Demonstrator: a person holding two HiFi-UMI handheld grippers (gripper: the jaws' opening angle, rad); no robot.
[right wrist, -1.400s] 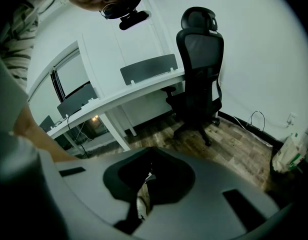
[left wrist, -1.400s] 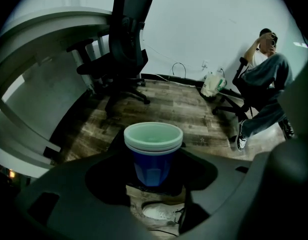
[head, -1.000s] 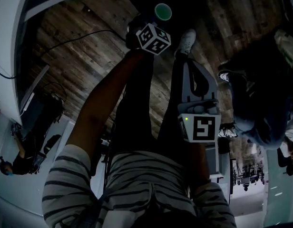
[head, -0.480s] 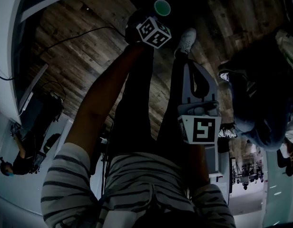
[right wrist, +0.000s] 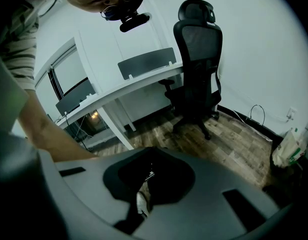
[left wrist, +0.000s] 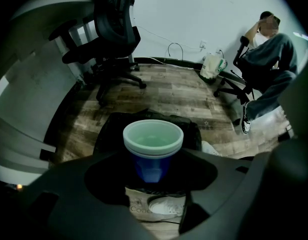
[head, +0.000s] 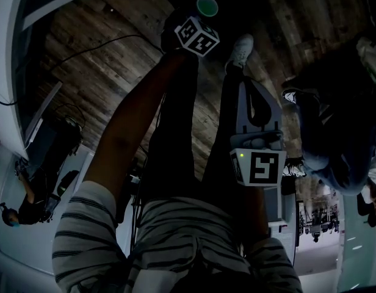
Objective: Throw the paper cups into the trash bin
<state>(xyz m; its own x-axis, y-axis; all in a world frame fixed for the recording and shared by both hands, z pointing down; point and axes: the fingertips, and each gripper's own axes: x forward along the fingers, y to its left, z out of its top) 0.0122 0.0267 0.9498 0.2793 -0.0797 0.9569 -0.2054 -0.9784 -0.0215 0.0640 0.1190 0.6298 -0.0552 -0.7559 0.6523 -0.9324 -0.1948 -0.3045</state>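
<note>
While left gripper (left wrist: pixel 153 171) clamps paper cup (left wrist: pixel 153 143), cup half-hides dark trash bin (left wrist: pixel 110 131); right gripper (right wrist: pixel 142 186) clenched, empty.

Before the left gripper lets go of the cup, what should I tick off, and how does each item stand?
1. Blue cup secure in the left gripper: ok. The jaws are closed on its sides and it is upright.
2. Cup above the trash bin mouth: cannot tell. The black-lined bin lies straight beyond the cup, but the head view is too dark there.
3. Right gripper out of the way: ok. It is shut, empty and held back near the person's body.
4. White shoe clear of the drop: cannot tell. It shows just under the cup in the left gripper view.
5. Seated person clear: ok, off by the wall.
</note>
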